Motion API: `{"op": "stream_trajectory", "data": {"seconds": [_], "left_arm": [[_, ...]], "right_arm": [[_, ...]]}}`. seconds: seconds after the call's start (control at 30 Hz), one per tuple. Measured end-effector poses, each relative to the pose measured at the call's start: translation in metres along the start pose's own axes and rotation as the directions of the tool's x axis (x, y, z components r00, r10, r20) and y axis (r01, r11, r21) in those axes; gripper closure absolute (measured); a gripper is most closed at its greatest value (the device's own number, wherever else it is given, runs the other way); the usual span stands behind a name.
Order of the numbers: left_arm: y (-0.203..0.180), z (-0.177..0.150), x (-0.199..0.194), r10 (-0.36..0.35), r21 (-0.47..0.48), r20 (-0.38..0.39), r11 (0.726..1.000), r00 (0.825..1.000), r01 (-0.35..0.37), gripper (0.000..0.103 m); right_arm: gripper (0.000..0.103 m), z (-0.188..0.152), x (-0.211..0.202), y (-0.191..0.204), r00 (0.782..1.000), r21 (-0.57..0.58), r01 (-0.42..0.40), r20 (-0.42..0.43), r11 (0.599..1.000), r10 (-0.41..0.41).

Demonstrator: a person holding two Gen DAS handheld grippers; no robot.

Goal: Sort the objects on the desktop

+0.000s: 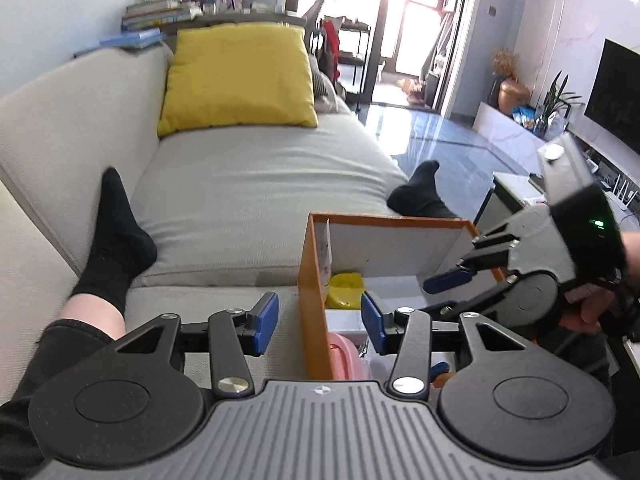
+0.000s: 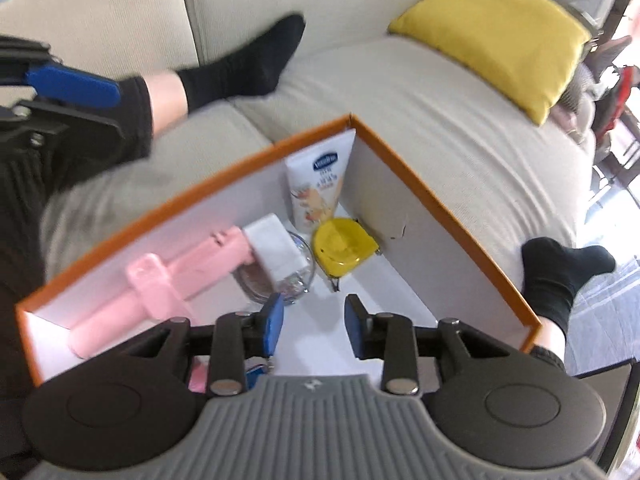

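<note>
Closest to the lens, the right gripper [image 2: 314, 326] hangs over the orange box [image 2: 472, 240] with its jaws parted and nothing between the blue pads; bare white box floor shows through the gap. No earlier view is on hand, so I can only say they stand apart now, holding nothing.

The box sits on the pale sofa [image 2: 420, 92], between the person's two black-socked feet. Inside it, just ahead of the right jaws and slightly to their left, lie a small glass dish [image 2: 296, 280] with a white block [image 2: 276, 248] across it. The pink selfie stick [image 2: 160, 280] runs long-ways from the near-left corner toward the middle of the box, its long axis slanting up to the right. The yellow tape measure [image 2: 344, 250] sits ahead and a little right of the jaws, near the far corner, and the lotion tube [image 2: 320, 184] stands leaning in that corner.

The left gripper [image 1: 320, 322] has its jaws open too, straddling the box's orange side wall, one pad outside and one inside, gripping nothing.

By my reckoning the right hand is the nearer one to everything in the box. What the next item to sort is I cannot tell; nothing loose shows on the sofa.
</note>
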State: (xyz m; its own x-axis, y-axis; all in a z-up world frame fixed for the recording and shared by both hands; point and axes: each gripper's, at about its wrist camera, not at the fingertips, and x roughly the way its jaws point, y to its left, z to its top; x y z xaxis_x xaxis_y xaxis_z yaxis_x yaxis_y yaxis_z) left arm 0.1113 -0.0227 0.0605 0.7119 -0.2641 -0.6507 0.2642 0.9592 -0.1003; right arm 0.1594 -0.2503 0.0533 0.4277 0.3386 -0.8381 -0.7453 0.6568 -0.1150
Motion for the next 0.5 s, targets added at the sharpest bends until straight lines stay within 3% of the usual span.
{"op": "stream_trajectory", "data": {"seconds": [0.27, 0.37, 0.5], "left_arm": [[-0.023, -0.004, -0.038, -0.004, 0.042, 0.112, 0.999, 0.994, 0.000, 0.035], [-0.030, -0.006, -0.050, -0.006, 0.051, 0.177, 0.999, 0.984, -0.003, 0.026], [-0.040, -0.011, -0.065, 0.005, 0.059, 0.283, 0.998, 0.959, -0.022, 0.014]], "right_arm": [[0.060, -0.014, -0.050, 0.035, 0.981, 0.135, -0.033, 0.195, 0.990, 0.006], [0.050, -0.022, -0.066, 0.050, 0.961, 0.142, -0.044, 0.277, 0.989, 0.003], [0.031, -0.032, -0.078, 0.069, 0.930, 0.177, -0.008, 0.363, 0.984, -0.057]]}}
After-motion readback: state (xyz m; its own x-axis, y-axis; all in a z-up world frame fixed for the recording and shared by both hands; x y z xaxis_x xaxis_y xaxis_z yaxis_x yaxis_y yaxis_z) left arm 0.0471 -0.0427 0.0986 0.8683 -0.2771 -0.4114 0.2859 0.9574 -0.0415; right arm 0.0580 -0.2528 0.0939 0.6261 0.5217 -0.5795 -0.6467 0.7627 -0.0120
